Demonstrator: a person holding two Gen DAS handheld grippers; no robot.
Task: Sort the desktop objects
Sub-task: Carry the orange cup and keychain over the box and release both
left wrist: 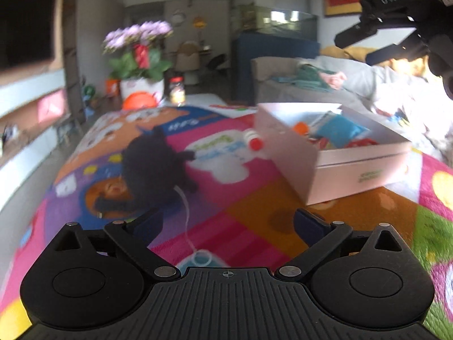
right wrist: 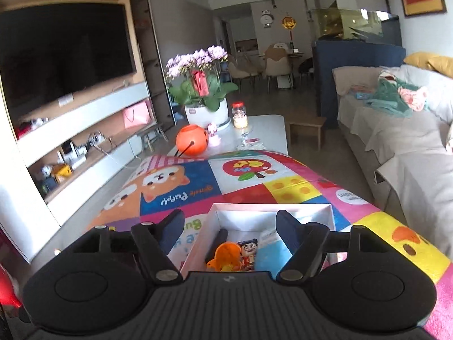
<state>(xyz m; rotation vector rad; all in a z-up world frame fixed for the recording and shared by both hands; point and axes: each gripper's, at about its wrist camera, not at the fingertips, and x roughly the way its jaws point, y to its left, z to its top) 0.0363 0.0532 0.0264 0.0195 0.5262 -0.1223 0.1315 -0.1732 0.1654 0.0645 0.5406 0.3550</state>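
A black plush toy lies on the colourful cartoon cloth, ahead and left of my left gripper. That gripper is open wide and holds nothing. A blue face mask with a white string lies just under it. A small bottle with a red cap rests against the white box. My right gripper hovers open over the white box, and it also shows at the upper right as the right gripper. Inside the box are an orange toy, a small doll figure and a blue packet.
Beyond the cloth stand a potted pink orchid, an orange bucket and a red-lidded jar. A grey sofa runs along the right. A TV and shelf unit line the left wall.
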